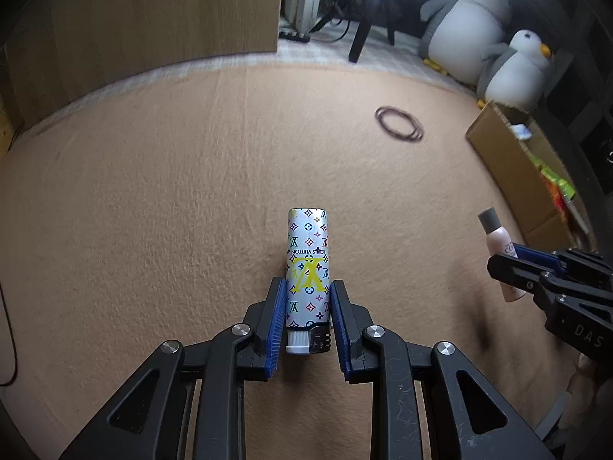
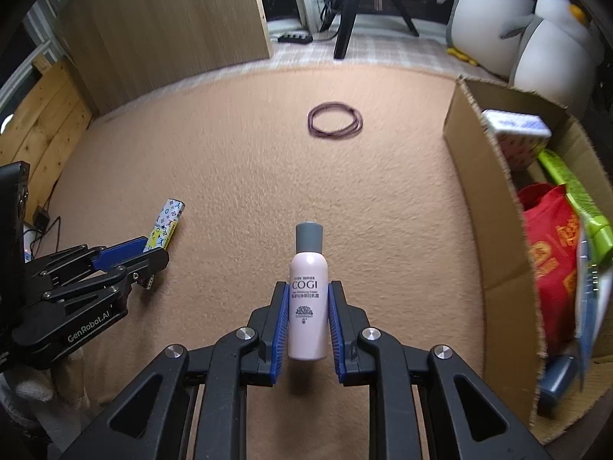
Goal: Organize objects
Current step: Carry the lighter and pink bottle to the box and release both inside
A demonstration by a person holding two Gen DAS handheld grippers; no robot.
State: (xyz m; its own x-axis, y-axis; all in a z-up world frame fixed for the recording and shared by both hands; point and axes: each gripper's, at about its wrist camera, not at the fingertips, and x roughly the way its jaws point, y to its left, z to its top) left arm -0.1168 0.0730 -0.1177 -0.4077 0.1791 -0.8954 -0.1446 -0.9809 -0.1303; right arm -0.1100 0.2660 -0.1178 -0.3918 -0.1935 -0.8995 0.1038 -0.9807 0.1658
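The lighter [image 1: 308,280], white w/ coloured monogram print, sits between my left gripper [image 1: 307,320] pads, long axis running straight out along the fingers, metal/striker end back toward the camera, plain end fwd. Jaws are narrow and closed on it; pads look pressed on both flanks. The right wrist view shows it carried clear of the tan blanket [image 1: 172,191].

The pink lotion bottle [image 2: 308,303] w/ grey cap is clamped the same way in my right gripper [image 2: 308,322]: axis along the fingers, cap pointing fwd, base back toward the camera, jaws as narrow as they go around its body. It also hangs above the blanket, not resting.

Key relation: the cardboard box [image 2: 482,199], already holding a red bag [image 2: 548,237] and green packs, lies to the right of both hands. It's just beside the right gripper, well apart from the left. So my guess is the bottle goes in first w/ a short swing right, and the lighter has to cross behind it.

Rubber bands [image 2: 335,120] lie loose on the blanket further out, nearer the right hand, untouched. Two plush penguins [image 2: 551,38] sit beyond the box.
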